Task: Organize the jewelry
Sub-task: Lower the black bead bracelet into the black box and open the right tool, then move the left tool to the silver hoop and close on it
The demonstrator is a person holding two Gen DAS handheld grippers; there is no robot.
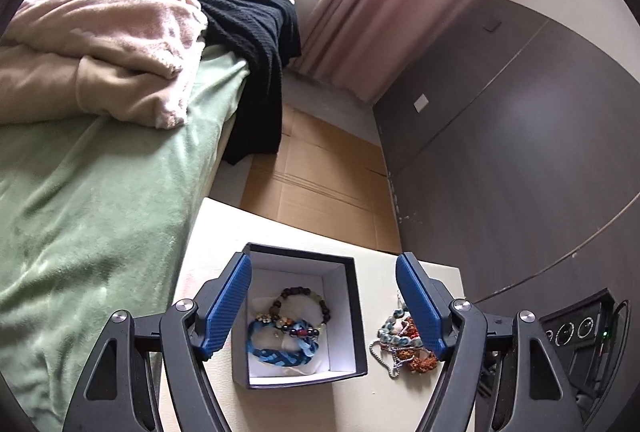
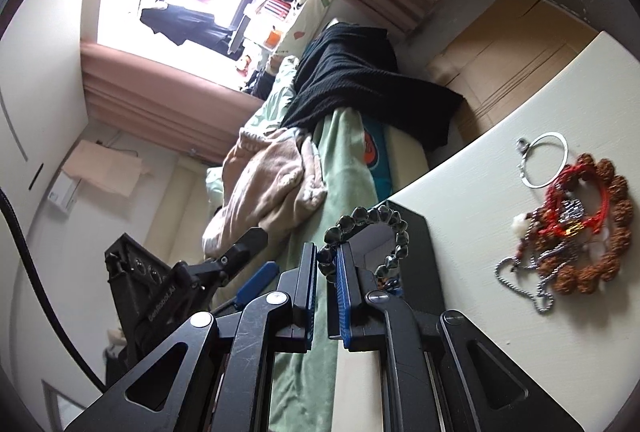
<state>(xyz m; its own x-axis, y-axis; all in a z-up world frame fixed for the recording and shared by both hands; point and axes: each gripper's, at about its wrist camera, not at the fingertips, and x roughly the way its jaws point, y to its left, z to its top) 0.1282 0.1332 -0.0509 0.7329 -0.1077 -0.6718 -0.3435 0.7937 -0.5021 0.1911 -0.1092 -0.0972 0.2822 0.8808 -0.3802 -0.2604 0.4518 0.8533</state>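
A small cream-white table [image 1: 320, 404] stands beside a bed covered in a pale green sheet [image 1: 92, 216]; on the table sits an open square box [image 1: 352, 316], black outside and white inside. Seen from the left wrist camera, the left gripper [image 1: 323, 272] hovers above this box with its blue-padded fingers [image 1: 230, 306] spread wide and nothing between them — one finger over the box's left wall, the other over the table to the box's right. Inside the box lie a bracelet of dark brown beads [image 1: 302, 302], a braided blue cord bracelet [image 1: 280, 350] and a short string of mixed coloured beads, overlapping one another on the white lining.

Just right of the box, on the bare tabletop, lies a tangled pile of jewelry [image 1: 396, 344] (partly hidden behind the left gripper's right finger): turquoise beads, rough orange-brown beads and a silver chain.

From the right wrist camera, which is rolled sideways, the right gripper [image 2: 327, 264] has its fingers pressed nearly together, pinching a bracelet of dark glossy beads [image 2: 384, 232]; the loop stands up beyond the fingertips, in front of the box's dark edge [image 2: 420, 244]. Further along the table the same pile shows more plainly — a ring of knobbly brown beads [image 2: 612, 236], a red cord bracelet [image 2: 576, 192], a silver chain [image 2: 516, 280] and a thin silver bangle [image 2: 546, 160] lying at the pile's edge.

On the bed are crumpled pink blankets [image 1: 100, 36] and a black knitted garment [image 1: 256, 44] hanging over the side; flattened cardboard [image 1: 320, 184] covers the floor beyond the table.
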